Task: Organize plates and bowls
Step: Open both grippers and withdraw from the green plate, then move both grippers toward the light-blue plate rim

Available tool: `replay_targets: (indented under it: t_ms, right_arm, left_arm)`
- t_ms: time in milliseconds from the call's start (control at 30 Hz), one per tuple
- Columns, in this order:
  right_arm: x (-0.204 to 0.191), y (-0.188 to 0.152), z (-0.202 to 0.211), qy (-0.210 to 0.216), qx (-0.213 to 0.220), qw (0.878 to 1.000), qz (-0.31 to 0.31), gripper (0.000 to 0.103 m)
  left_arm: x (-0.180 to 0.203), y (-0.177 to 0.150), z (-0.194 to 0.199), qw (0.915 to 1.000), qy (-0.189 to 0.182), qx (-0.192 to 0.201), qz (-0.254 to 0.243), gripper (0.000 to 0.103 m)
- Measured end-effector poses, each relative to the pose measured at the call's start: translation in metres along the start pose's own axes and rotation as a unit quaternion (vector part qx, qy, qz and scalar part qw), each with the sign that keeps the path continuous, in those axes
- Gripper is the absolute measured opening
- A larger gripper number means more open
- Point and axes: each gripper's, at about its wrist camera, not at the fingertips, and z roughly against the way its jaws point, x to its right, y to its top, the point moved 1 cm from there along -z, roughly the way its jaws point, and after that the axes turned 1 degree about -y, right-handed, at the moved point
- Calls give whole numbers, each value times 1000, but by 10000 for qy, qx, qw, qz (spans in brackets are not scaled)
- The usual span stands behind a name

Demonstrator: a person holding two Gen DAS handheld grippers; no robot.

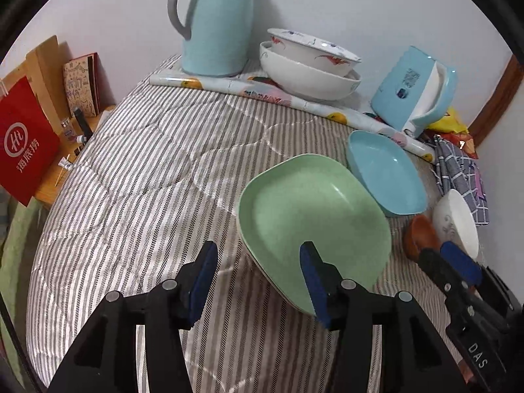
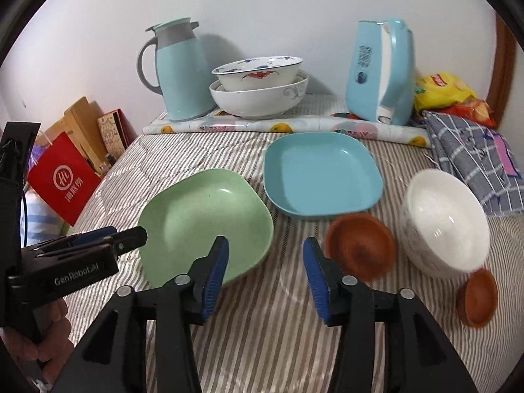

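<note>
So the surface here is a bed with a striped quilt, not a counter, which probably explains why everything's laid out flat and spread apart: soft ground, so nothing gets leaned or balanced on edge.

The green plate sits left of center in the right wrist view, and it looks like there's a paler plate edge peeking out under it in the left wrist view, so I'd guess it's already sitting on another one. The blue plate is just beyond it, upper center, close but not touching as far as I can tell. The white bowl is at right, with 2 small brown saucers, one just left of it and one at the lower right.

The left gripper has its fingers spread wide, one finger over the near rim of the green plate and the other off the plate's edge, holding nothing. My read is it's lined up to pinch that rim. The right gripper is also wide and empty, hovering over bare quilt between the green plate and the nearer saucer.

Along the back wall, 2 nested patterned bowls sit beside a teal jug, so that looks like the spot where stacks go.
</note>
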Motion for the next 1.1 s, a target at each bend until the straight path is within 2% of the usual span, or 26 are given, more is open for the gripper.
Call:
replay_targets:
  t_ms: [267,467,733,900,1100]
  right_arm:
    - [23,-12,38,-331,268,9984,-378,74]
    - [44,-16,63,-599,353,9953,-680,74]
    - [68,-17,88,-686,565,9895,-1145,74]
    - [73,-8,91,-992,454,9893,-966,74]
    - [74,5,94,-1032,508,9901,-804,74]
  left_arm:
    - [24,0,27,9994,-127,252,-220,50]
    - [43,3,45,9982,-178,426,-379,50]
    - [65,9,63,9962,-188,617,-578,50]
    - [75,16,66,9947,-86,698,-753,53]
    - [81,27,65,9938,-51,744,-824,53]
